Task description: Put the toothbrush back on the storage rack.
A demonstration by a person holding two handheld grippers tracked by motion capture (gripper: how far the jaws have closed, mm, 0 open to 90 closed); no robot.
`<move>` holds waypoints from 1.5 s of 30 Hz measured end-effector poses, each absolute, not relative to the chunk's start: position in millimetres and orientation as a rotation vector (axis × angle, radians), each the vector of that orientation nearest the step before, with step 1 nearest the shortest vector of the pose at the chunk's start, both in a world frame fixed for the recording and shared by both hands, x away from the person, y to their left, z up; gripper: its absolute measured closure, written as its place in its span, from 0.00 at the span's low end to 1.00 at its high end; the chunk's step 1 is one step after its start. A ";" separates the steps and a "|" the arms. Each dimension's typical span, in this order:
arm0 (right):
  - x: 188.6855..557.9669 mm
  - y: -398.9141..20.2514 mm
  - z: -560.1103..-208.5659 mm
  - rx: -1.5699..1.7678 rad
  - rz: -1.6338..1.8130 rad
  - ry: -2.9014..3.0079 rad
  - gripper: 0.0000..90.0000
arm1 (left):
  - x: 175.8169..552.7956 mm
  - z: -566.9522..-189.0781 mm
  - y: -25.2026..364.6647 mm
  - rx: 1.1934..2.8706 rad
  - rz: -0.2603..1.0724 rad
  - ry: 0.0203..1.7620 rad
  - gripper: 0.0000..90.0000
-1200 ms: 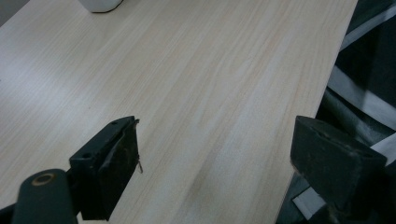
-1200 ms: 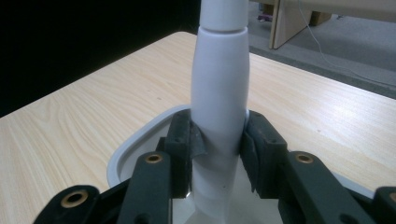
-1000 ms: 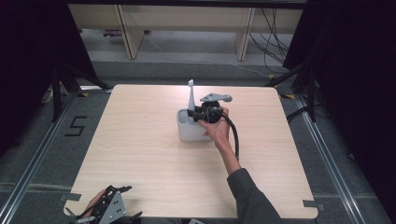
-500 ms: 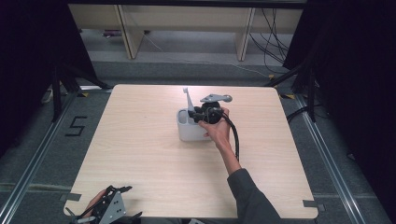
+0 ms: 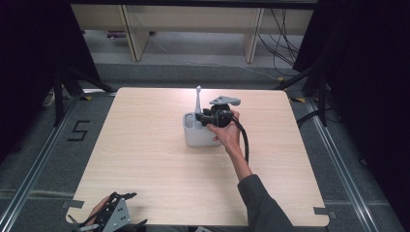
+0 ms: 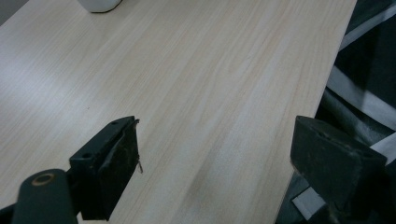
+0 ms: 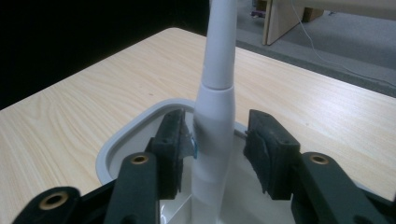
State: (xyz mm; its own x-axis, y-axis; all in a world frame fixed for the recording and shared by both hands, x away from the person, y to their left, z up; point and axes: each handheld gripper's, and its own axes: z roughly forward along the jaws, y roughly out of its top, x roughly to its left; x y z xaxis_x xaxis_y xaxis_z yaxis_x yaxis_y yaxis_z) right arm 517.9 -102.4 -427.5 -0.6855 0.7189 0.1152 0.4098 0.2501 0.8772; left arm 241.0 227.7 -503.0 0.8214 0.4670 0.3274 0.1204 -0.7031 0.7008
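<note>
Toothbrush [image 7: 215,126] now upright, right claw [image 7: 215,154] perhaps loosened

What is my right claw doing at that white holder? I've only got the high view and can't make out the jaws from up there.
Observer: In the right gripper view, the right claw has just been opening. The white toothbrush stands between its jaws, with a clear gap to one pad.
Operator: Is the brush actually inside the holder?
Observer: Yes, its lower end goes down inside the holder, below the grey rim.
Operator: And the left claw?
Observer: The left gripper view shows the left claw open wide over the table, close to its edge, with nothing between its jaws.
</note>
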 end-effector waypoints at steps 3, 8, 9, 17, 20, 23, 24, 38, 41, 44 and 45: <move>516.8 -103.8 -425.2 1.037 1.419 2.208 0.61 | 241.0 -503.1 227.6 2.307 0.645 0.425 0.17; 515.6 -107.8 -421.5 1.032 1.417 2.198 0.58 | 241.0 -503.0 227.6 2.304 0.646 0.428 0.17; 515.0 -108.7 -420.6 1.048 1.410 2.205 0.57 | 240.9 -502.8 227.6 2.304 0.648 0.427 0.17; 512.0 -113.5 -416.2 1.065 1.417 2.195 0.50 | 240.1 -502.9 227.2 2.278 0.636 0.431 0.17; 510.0 -114.4 -414.3 1.062 1.418 2.194 0.48 | 239.9 -503.2 227.1 2.276 0.632 0.433 0.17; 507.8 -116.2 -412.1 1.066 1.416 2.191 0.44 | 240.0 -503.3 227.0 2.276 0.632 0.432 0.17; 507.9 -117.3 -411.2 1.046 1.410 2.197 0.44 | 239.2 -503.7 226.8 2.272 0.626 0.447 0.17; 495.8 -128.5 -403.1 1.023 1.388 2.198 0.40 | 240.1 -503.5 227.7 2.288 0.637 0.450 0.17; 492.4 -131.9 -401.6 0.997 1.388 2.201 0.40 | 240.3 -502.7 228.5 2.278 0.643 0.446 0.17; 489.7 -134.0 -401.5 0.976 1.378 2.206 0.39 | 240.2 -502.9 228.5 2.282 0.640 0.445 0.17; 486.3 -134.2 -400.3 1.008 1.362 2.209 0.39 | 240.3 -503.2 227.9 2.284 0.633 0.449 0.17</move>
State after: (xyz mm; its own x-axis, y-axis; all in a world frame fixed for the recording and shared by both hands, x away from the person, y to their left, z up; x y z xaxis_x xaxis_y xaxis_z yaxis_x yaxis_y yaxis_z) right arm 486.3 -134.2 -400.3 -0.6829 0.7275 0.0659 0.3856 0.2823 0.8784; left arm 240.3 227.9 -503.2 0.8195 0.4824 0.3095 0.1329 -0.6852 0.7161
